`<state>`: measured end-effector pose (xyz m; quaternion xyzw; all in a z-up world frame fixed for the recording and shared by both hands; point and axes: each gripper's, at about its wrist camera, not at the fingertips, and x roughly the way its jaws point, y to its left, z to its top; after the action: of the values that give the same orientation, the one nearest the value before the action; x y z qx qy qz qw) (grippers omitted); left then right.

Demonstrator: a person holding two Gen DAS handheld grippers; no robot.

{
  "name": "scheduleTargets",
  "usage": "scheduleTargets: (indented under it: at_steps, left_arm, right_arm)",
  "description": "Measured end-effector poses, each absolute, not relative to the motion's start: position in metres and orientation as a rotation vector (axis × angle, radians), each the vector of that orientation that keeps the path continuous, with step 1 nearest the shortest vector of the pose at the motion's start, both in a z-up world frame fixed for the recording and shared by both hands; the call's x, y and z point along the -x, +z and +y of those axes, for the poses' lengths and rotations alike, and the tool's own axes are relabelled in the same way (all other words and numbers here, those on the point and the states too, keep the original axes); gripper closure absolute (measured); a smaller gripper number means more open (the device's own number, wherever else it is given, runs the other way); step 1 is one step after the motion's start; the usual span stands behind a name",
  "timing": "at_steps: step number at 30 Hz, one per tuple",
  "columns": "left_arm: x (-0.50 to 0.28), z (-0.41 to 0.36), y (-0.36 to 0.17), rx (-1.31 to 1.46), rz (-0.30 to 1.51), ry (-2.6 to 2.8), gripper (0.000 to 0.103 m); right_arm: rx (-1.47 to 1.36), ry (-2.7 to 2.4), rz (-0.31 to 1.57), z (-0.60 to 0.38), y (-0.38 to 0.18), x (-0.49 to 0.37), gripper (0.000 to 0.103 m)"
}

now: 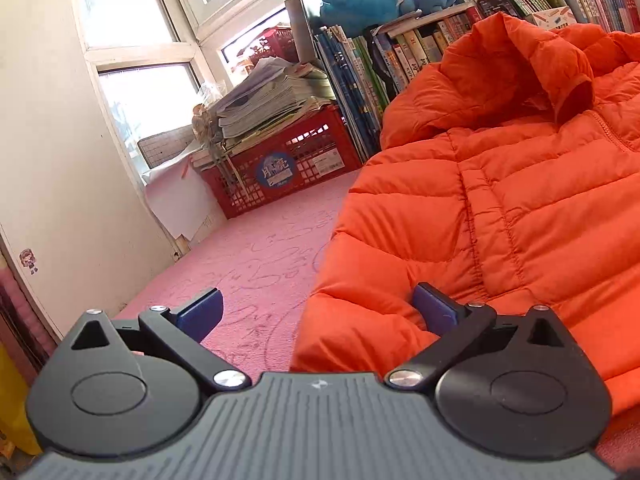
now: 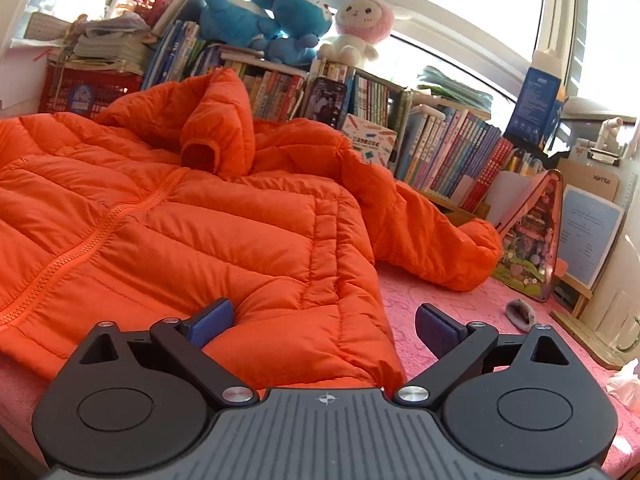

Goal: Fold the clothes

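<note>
Pink covering, scribbled with pen marks, is spreading across the counter (image 1: 256, 256), which is carrying everything under inspection. Lying on it is the orange quilted jacket (image 2: 200, 216), front side up and zipped, with its hood bunching toward the row of books (image 2: 452, 152) at the back and one sleeve trailing off to the right in the right wrist view. Behind the jacket, blue plush toys (image 2: 272, 16) and a pink-and-white rabbit toy (image 2: 360, 20) are sitting on top of the books, and a red crate (image 1: 288, 164) is holding stacked papers by the window. The left gripper (image 1: 316, 312) is sitting low at the jacket's hem corner with its jaws spread wide; one blue pad is lying against the puffed fabric, the other is standing over bare pink covering, and nothing is being pinched. The right gripper (image 2: 324, 324) is likewise spread wide at the opposite hem corner, with one pad resting against the jacket, the other over the covering, and the hem edge lying between them unclamped.
</note>
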<state>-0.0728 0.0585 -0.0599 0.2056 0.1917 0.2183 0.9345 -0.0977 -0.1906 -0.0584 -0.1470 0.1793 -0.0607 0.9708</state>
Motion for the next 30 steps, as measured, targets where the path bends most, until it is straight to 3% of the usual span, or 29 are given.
scheduleTargets:
  at_steps: [9,11,16,24,26,30]
  left_arm:
    - [0.080,0.094,-0.045,-0.266,0.453,0.496,0.000]
    - [0.088,0.096,-0.032,-0.176,0.425,0.476,0.016]
    - [0.105,0.057,-0.004,-0.210,0.288,0.304,0.016]
    - [0.104,-0.005,-0.008,-0.242,0.283,-0.038,0.015]
    - [0.108,-0.015,-0.012,-0.259,0.294,-0.111,0.015]
    - [0.118,-0.040,-0.023,-0.298,0.305,-0.214,0.015]
  right_arm:
    - [0.202,-0.110,0.351,-0.223,-0.045,0.109,0.002]
    - [0.212,-0.095,0.335,-0.222,-0.041,0.115,0.002]
    - [0.209,-0.034,0.316,-0.221,-0.031,0.130,0.002]
    - [0.294,0.016,0.370,-0.237,-0.021,0.172,0.002]
    - [0.335,0.032,0.392,-0.240,-0.023,0.180,0.004]
    - [0.370,0.070,0.420,-0.236,-0.031,0.182,0.021]
